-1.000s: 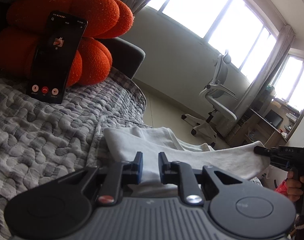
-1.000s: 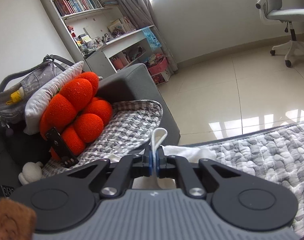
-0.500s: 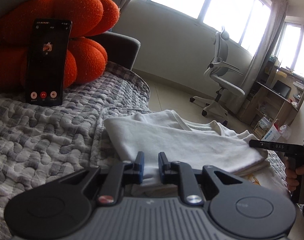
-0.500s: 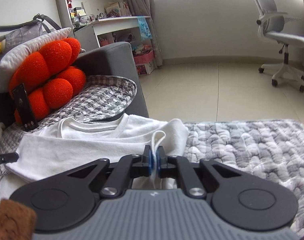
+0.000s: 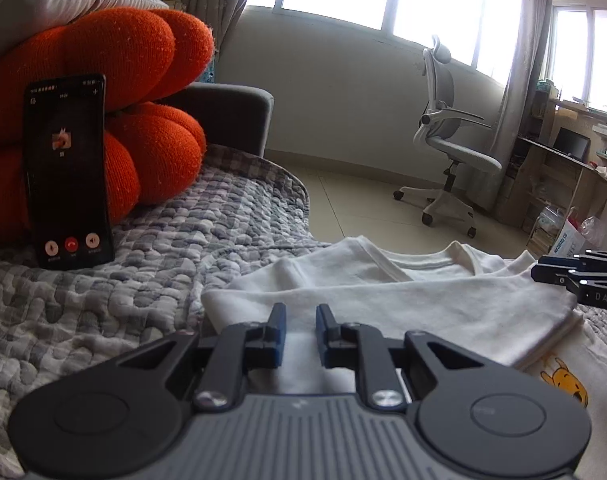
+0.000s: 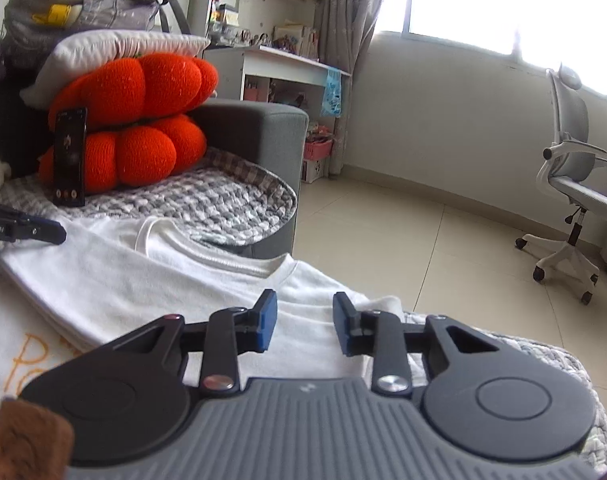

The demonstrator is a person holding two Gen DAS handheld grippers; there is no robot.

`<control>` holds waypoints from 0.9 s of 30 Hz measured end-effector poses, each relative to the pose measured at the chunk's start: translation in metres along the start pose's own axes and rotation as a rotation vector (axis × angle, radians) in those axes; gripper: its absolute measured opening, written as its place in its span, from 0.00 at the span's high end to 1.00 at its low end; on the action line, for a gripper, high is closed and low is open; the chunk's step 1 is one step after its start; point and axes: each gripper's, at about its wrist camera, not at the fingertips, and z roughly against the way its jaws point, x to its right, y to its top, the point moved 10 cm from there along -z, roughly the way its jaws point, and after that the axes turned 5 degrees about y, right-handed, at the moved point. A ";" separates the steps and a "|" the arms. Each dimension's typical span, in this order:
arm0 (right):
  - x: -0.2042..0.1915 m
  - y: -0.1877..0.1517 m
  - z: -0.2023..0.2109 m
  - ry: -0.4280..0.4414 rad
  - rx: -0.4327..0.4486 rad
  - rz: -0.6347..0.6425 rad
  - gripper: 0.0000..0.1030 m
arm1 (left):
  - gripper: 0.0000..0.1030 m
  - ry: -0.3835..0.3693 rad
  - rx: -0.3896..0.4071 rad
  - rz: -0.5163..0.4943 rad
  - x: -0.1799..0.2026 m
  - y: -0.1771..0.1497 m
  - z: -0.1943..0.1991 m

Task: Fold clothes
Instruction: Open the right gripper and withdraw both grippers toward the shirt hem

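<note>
The white shirt [image 6: 115,280] lies folded on the grey quilt [image 5: 103,300], neckline visible, probably over another printed garment. Right gripper [image 6: 305,326] fingers are opening, apart above it; left gripper [image 5: 299,334] fingers slightly apart.

The right gripper [image 5: 543,271] carried the white letters "DAS" on its black side. The left gripper [image 6: 59,234] showed "oboL.AI", cut at the frame edge. On the white shirt [image 6: 103,280] stood orange letters, only "P" readable.
</note>
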 end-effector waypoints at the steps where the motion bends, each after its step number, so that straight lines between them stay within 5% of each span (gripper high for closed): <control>1: 0.002 -0.005 -0.004 -0.001 -0.022 -0.010 0.72 | 0.84 -0.008 -0.002 0.016 -0.002 -0.002 -0.001; 6: 0.020 -0.012 -0.011 -0.030 -0.091 -0.089 0.84 | 0.84 0.013 -0.002 0.017 -0.002 0.001 0.002; 13: 0.003 -0.001 0.018 -0.013 -0.083 -0.072 0.79 | 0.83 -0.017 0.024 -0.012 0.015 0.011 0.033; 18: -0.006 -0.015 0.019 -0.006 -0.148 -0.047 0.79 | 0.82 -0.037 -0.067 -0.040 0.020 -0.011 0.031; 23: -0.006 -0.026 0.022 -0.017 -0.185 -0.081 0.77 | 0.82 -0.013 -0.074 -0.036 0.023 -0.009 0.037; 27: -0.030 -0.015 0.032 0.058 -0.160 -0.123 0.72 | 0.81 -0.114 -0.053 -0.020 0.049 -0.005 0.047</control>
